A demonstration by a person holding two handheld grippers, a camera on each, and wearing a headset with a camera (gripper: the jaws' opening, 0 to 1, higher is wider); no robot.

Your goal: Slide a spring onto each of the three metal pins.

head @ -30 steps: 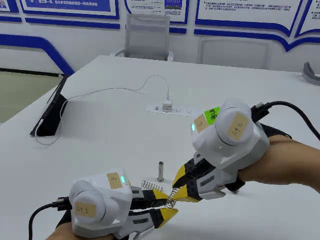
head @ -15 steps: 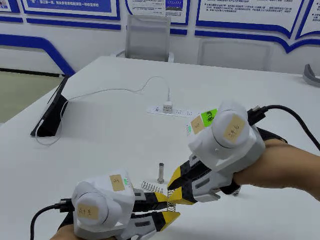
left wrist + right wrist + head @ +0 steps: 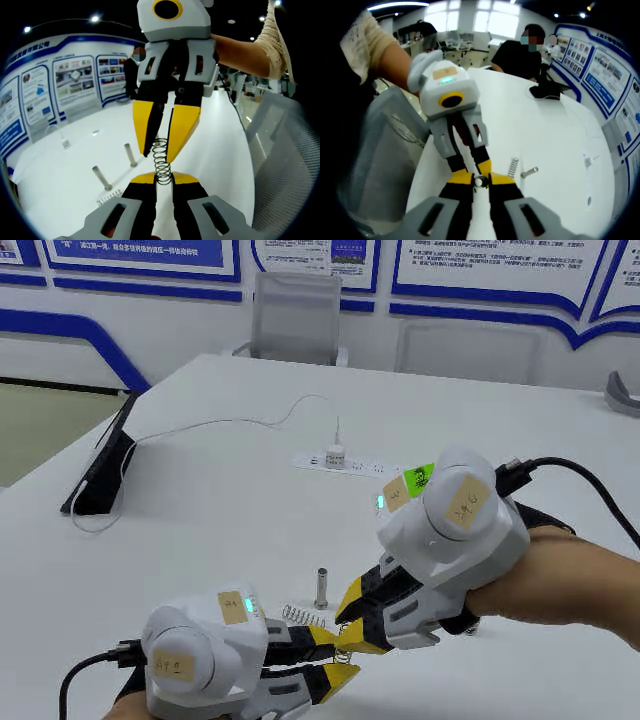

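The spring is shiny bare wire, pin looks duller grey metal, table top smooth matt white.

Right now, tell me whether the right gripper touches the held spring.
Touching. In the left gripper view the right gripper pinches the upper end of the spring between its yellow tips.

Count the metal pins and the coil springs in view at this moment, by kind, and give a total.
Upright grey metal pins: 2
Silver coil springs: 2, one lying loose, one gripped between left claw and right claw
Total: 4
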